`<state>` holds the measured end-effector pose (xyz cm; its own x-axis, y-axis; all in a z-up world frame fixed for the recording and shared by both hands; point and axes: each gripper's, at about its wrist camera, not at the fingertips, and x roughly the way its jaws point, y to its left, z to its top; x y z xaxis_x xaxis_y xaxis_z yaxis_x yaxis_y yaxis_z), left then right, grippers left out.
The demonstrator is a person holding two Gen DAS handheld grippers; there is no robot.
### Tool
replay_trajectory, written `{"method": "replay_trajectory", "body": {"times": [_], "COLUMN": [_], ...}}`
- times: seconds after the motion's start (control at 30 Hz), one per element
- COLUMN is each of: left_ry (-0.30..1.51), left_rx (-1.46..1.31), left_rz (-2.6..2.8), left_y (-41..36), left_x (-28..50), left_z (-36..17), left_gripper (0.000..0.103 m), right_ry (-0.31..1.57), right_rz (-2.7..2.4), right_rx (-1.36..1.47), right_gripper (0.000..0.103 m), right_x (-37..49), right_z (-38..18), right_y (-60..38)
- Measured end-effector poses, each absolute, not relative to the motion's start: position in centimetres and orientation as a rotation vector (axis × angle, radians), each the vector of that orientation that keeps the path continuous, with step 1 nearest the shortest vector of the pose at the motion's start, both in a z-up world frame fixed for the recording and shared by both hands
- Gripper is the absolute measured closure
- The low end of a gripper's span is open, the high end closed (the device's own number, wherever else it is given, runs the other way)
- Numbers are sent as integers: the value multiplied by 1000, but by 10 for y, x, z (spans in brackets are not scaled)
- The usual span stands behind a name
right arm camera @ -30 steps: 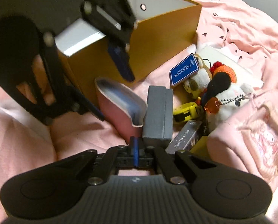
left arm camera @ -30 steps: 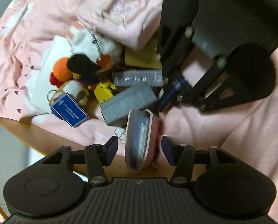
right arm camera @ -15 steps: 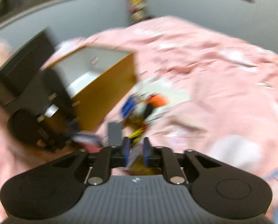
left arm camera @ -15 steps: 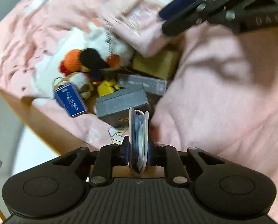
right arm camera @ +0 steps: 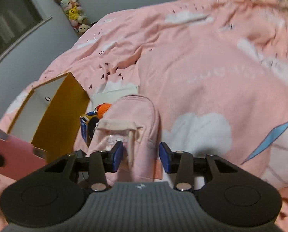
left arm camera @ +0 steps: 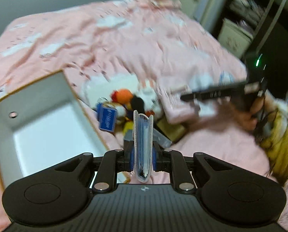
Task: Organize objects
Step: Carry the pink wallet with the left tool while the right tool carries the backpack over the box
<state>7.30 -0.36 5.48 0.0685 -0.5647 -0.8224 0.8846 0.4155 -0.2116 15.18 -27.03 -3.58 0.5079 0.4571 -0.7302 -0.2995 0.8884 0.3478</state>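
My left gripper [left arm camera: 143, 159] is shut on a pink case [left arm camera: 143, 147] with a ribbed blue-grey inside, held upright above the bed beside the open yellow box [left arm camera: 41, 127]. The case also shows in the right wrist view [right arm camera: 12, 154] at the far left, near the box [right arm camera: 60, 116]. My right gripper [right arm camera: 141, 159] is open, its jaws on either side of a pink pouch [right arm camera: 128, 127] without touching it. In the left wrist view the right gripper [left arm camera: 217, 92] hovers over the pouch [left arm camera: 180, 104].
A pile of plush keychains [left arm camera: 128, 100], a blue tag [left arm camera: 107, 118], grey boxes [left arm camera: 159, 137] and a tan box [left arm camera: 171, 129] lies between box and pouch on the pink bedspread [right arm camera: 202, 67]. A white flat box [right arm camera: 115, 94] lies behind. Shelves [left arm camera: 250, 15] stand at right.
My left gripper closed on the pink case and lifted it from the pile toward the box. My right gripper rose from the pile, opened and moved over the pink pouch.
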Motion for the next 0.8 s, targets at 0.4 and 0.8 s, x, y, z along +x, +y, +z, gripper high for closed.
{"method": "replay_trajectory", "body": {"times": [0.4,0.8], "left_ry": [826,638], "left_rx": [259,326], "left_rz": [-797,-700], "left_y": [52,44], "left_x": [90,78], "left_z": [68,11], "left_gripper": [84,84], "right_ry": [873,908], "right_rz": [492,714], "right_rx": [160,95], "right_gripper": [89,89], "right_x": [131,123], "right_z": [-3,58], "right_y": [-252,-145]}}
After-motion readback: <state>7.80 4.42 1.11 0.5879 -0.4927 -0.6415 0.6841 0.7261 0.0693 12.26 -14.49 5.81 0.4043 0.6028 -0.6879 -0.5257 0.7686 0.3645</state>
